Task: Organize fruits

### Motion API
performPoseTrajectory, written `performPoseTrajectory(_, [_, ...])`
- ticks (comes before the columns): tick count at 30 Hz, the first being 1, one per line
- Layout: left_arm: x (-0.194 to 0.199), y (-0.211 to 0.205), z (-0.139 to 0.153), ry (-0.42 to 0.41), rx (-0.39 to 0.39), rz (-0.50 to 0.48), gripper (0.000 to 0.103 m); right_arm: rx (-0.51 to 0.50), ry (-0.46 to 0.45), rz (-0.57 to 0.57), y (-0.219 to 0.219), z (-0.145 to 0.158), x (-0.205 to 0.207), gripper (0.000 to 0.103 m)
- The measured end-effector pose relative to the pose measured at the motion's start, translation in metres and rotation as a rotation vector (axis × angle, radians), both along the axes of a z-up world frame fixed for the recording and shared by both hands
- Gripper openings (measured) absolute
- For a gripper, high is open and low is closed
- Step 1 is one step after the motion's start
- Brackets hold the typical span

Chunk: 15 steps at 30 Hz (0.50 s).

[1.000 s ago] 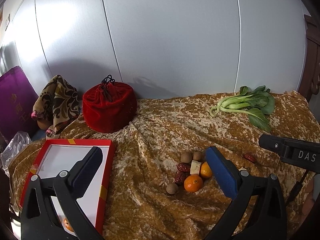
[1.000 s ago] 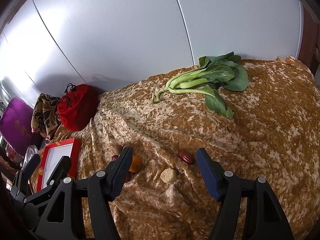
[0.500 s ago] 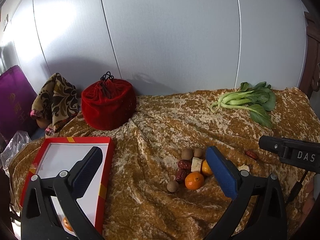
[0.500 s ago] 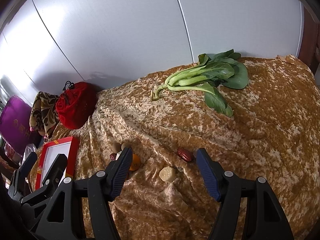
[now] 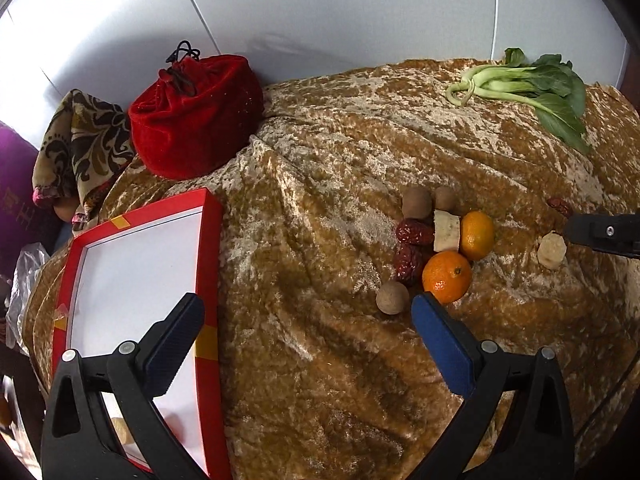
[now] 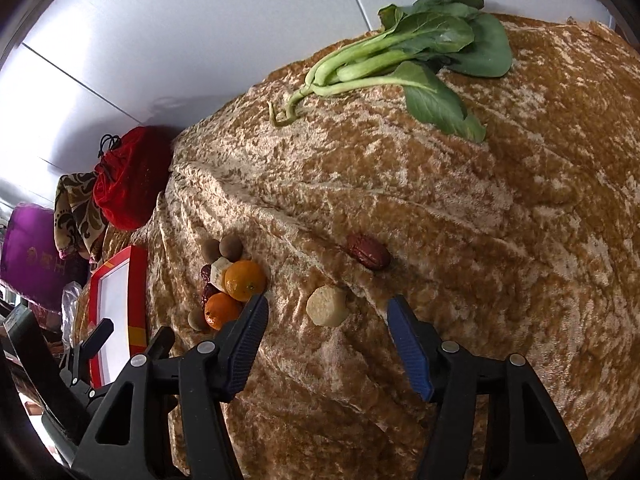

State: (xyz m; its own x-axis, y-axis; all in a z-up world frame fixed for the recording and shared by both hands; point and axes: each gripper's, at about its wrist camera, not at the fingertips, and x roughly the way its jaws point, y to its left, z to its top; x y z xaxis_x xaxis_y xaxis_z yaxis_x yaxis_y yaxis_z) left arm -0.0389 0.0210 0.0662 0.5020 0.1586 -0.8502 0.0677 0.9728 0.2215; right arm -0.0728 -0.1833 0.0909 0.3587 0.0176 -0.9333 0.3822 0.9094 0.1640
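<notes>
A small heap of fruit lies on the gold cloth: two tangerines (image 5: 447,276) (image 5: 477,235), red dates (image 5: 414,232), brown longans (image 5: 416,202) and a pale cut piece (image 5: 447,231). The heap also shows in the right wrist view (image 6: 245,280). A separate pale chunk (image 6: 326,311) and a lone red date (image 6: 368,256) lie to its right. My left gripper (image 5: 306,312) is open and empty, between the red-rimmed white tray (image 5: 210,240) and the heap. My right gripper (image 6: 326,312) is open, its fingers on either side of the pale chunk, just short of it.
A bok choy (image 6: 404,60) lies at the far right of the cloth. A red velvet pouch (image 5: 194,114) and a patterned cloth (image 5: 80,144) stand at the back left by the white wall. The tray (image 6: 116,300) holds an orange piece (image 5: 122,432) at its near end.
Both grippers have moved forward and tilted down toward the cloth. The fruit heap and the pale chunk now sit closer to the fingertips. Both stay open.
</notes>
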Motion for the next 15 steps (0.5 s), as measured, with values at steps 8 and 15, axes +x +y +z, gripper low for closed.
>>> performPoseTrajectory(8, [0.008, 0.015, -0.012, 0.018, 0.023, -0.040, 0.103, -0.045, 0.078, 0.039, 0.015, -0.024, 0.016, 0.054])
performPoseTrajectory(15, [-0.002, -0.001, 0.005, -0.068, 0.015, -0.087, 0.103, -0.074, 0.087, 0.051, 0.019, -0.028, 0.017, 0.054])
